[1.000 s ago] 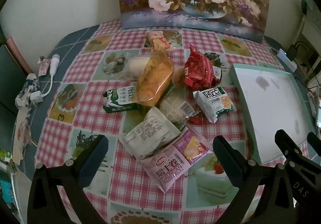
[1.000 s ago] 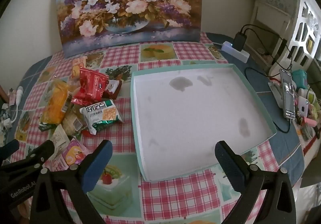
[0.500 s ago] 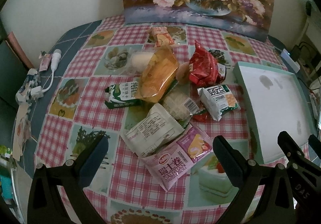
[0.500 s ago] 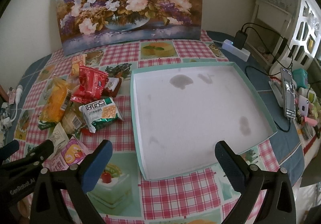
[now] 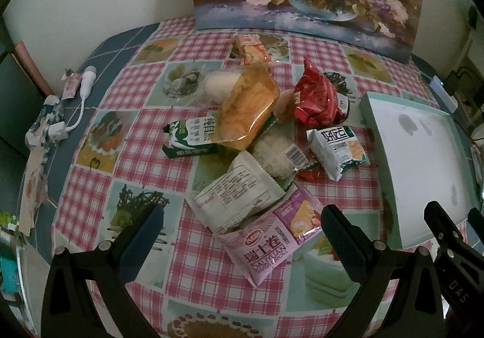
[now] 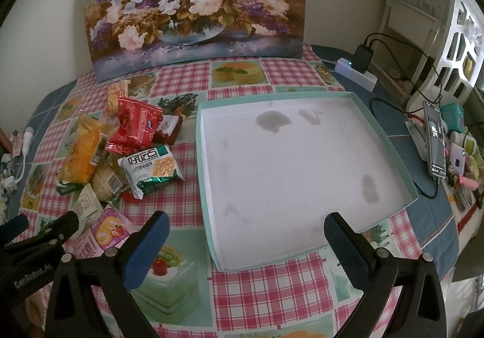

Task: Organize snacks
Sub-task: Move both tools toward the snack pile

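A: Left wrist view first. The left gripper (image 5: 240, 229) hangs released, fingers spread wide, over the near side of the tabletop (image 5: 145, 114). Just ahead lies the pink Swiss roll packet (image 5: 273, 239), its far end tucked under the white packet (image 5: 239, 194), at the near end of the snack heap.

B: And the risk?

A: Pinching the pink one may drag the white packet along, since they overlap. Slick wrappers could also slip from the pads.

B: Right wrist view?

A: The right gripper (image 6: 243, 235) is released too, holding nothing, over the near edge of the teal tray (image 6: 199, 138), which is empty. The green cracker packet (image 6: 151, 170) lies near the tray's left wall.

B: Anything else?

A: The two grippers sit close together; they might knock each other.
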The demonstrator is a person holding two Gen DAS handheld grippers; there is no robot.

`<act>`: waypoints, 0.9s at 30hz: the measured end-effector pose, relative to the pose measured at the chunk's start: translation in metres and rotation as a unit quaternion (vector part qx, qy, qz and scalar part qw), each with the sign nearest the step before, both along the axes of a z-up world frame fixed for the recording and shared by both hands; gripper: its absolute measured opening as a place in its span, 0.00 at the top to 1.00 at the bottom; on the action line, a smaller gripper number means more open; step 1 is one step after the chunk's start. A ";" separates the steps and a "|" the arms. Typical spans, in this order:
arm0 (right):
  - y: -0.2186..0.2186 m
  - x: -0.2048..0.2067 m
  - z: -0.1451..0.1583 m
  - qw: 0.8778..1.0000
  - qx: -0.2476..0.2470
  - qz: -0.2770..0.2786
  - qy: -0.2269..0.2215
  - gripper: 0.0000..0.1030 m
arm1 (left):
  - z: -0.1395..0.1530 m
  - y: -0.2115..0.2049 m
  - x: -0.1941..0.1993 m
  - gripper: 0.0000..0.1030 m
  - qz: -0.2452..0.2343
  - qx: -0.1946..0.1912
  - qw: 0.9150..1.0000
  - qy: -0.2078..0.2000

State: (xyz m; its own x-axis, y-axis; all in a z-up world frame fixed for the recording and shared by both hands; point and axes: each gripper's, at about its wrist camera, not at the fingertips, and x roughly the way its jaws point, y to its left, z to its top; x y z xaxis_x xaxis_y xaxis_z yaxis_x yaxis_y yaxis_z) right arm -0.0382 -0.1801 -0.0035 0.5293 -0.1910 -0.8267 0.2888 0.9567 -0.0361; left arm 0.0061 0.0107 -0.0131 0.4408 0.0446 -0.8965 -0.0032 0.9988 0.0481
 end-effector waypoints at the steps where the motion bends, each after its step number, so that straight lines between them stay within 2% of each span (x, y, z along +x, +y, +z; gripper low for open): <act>1: 0.000 0.000 0.000 1.000 0.000 0.000 0.000 0.00 | 0.000 0.000 0.000 0.00 0.001 0.001 1.000 0.001; 9: -0.002 0.001 -0.003 1.000 0.002 -0.004 0.008 0.00 | -0.004 0.012 0.003 0.00 0.028 0.001 1.000 0.007; 27: 0.001 0.006 -0.009 1.000 0.002 -0.001 0.026 0.00 | -0.014 0.034 0.006 0.00 0.053 -0.008 0.998 0.022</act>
State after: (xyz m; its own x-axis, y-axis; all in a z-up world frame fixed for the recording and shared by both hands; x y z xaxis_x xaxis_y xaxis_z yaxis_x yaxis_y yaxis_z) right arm -0.0326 -0.1795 -0.0121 0.4857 -0.1881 -0.8537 0.2885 0.9564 -0.0466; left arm 0.0119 0.0450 -0.0271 0.3951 0.0744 -0.9156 -0.1069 0.9937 0.0346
